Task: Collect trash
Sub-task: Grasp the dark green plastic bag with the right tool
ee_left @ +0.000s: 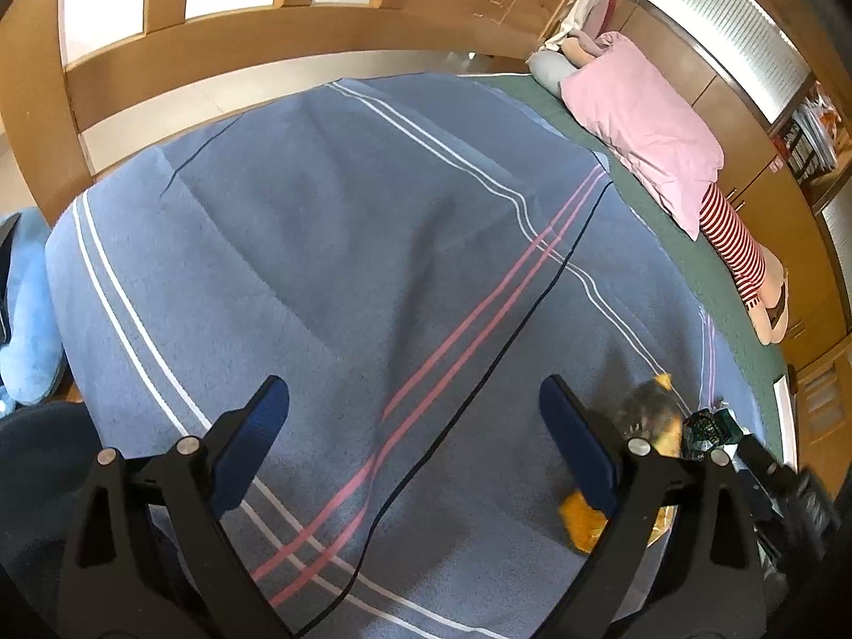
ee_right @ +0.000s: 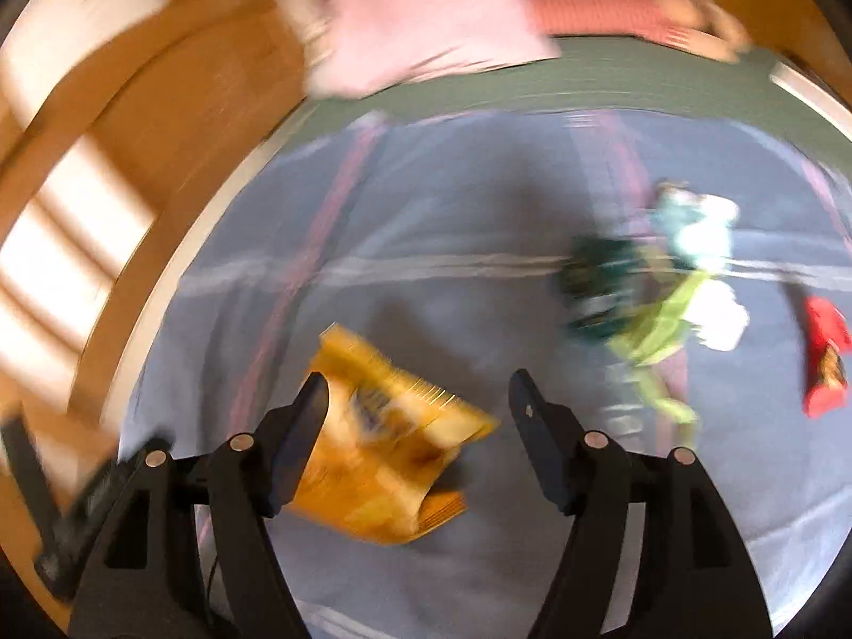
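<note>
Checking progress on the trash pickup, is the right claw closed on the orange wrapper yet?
No, the right claw stands open, with the orange wrapper lying on the blue blanket between its fingers.

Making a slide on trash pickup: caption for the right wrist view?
Open right tool over an orange snack bag on the blue striped blanket; more wrappers lie farther right.
</note>
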`<state>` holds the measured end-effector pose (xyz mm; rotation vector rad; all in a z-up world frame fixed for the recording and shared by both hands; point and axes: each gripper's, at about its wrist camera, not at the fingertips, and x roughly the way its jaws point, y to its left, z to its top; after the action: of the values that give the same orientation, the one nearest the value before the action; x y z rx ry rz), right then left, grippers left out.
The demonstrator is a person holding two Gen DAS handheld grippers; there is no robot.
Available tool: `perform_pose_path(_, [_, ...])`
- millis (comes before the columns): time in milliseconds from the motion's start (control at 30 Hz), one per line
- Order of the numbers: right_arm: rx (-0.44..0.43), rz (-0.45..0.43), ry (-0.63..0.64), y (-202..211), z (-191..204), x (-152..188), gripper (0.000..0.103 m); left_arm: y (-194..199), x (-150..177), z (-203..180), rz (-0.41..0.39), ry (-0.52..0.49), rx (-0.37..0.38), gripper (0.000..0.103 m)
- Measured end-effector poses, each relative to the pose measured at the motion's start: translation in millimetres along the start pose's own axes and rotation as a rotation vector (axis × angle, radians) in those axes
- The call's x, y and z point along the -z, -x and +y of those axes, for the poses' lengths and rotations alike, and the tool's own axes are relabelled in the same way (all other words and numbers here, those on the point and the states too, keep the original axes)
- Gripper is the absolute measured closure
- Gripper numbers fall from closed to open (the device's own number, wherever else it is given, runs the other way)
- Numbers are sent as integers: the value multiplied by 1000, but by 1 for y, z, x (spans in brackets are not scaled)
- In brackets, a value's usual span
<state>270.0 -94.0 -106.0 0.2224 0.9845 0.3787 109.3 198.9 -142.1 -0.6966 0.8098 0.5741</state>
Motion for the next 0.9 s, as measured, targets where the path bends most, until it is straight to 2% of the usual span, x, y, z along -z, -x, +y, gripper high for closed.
perform_pose_path(67, [88, -34, -93, -4, -24, -11, 34, -2, 1, 0, 13, 7, 3, 8])
perform_pose_path(167, [160, -56, -162, -19, -47, -21, 34, -5, 3, -4, 32, -2, 3, 8])
perform_pose_path(233, [264, -83, -153, -32, -55, -30, 34, -5, 4, -6, 35, -16, 2, 8])
perform_pose_path(333, [338, -86, -139, -50, -63, -39, 34, -7, 5, -12, 41, -45, 4, 8])
perform_pose_path(433, [312, -97, -144, -62, -61, -47, 34, -9, 7, -17, 48, -69, 4, 8])
perform_pose_path(567, [343, -48, -75, -86, -49, -52, 36, -10, 11, -26, 61, -110, 29, 8])
perform_pose_path(633, [341, -28, -13, -91, -38, -48, 56, -8, 15, -36, 66, -162, 63, 8])
perform_pose_path(767, [302, -46, 80, -88, -23, -38, 63, 4, 24, -61, 7, -312, 107, 8])
perform_pose_path(900, [196, -16, 114, -74, -8, -18, 63, 13, 23, -65, -45, -328, 107, 8])
